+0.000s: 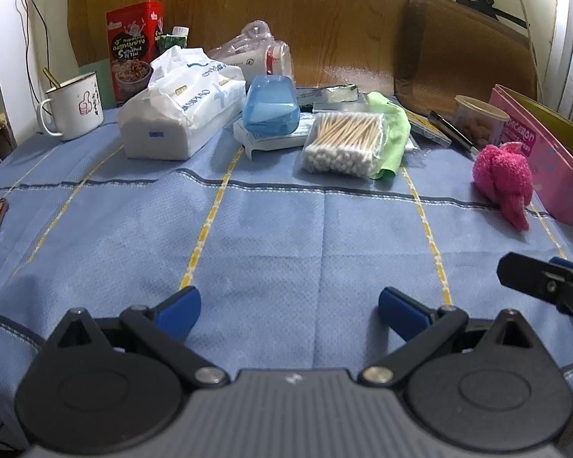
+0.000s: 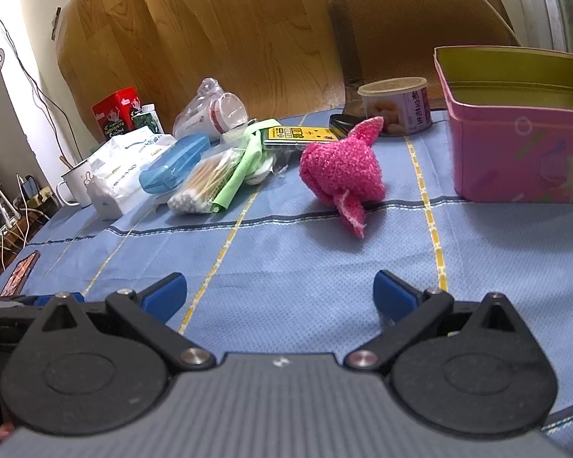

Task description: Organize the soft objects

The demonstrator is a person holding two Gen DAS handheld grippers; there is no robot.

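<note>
A fuzzy pink rolled sock (image 1: pixel 504 179) (image 2: pixel 342 173) lies on the blue tablecloth, just left of an open pink tin box (image 1: pixel 542 156) (image 2: pixel 515 152). A green cloth (image 1: pixel 395 129) (image 2: pixel 240 170) lies under a pack of cotton swabs (image 1: pixel 343 143) (image 2: pixel 204 187). A white tissue pack (image 1: pixel 179 107) (image 2: pixel 122 179) sits at the left. My left gripper (image 1: pixel 288 311) is open and empty over the cloth's near middle. My right gripper (image 2: pixel 280 294) is open and empty, a short way in front of the sock; its finger shows at the right edge of the left wrist view (image 1: pixel 542 282).
A blue plastic case (image 1: pixel 271 105) (image 2: pixel 175 164), a white mug (image 1: pixel 74 105) (image 2: pixel 74 185), a red snack box (image 1: pixel 133 49) (image 2: pixel 114 112), a round snack tub (image 1: pixel 479 120) (image 2: pixel 397 105) and a bagged cup (image 1: pixel 256 51) (image 2: pixel 214 112) crowd the back. A brown chair (image 1: pixel 462 49) stands behind. A phone (image 2: pixel 19 274) lies at the left edge.
</note>
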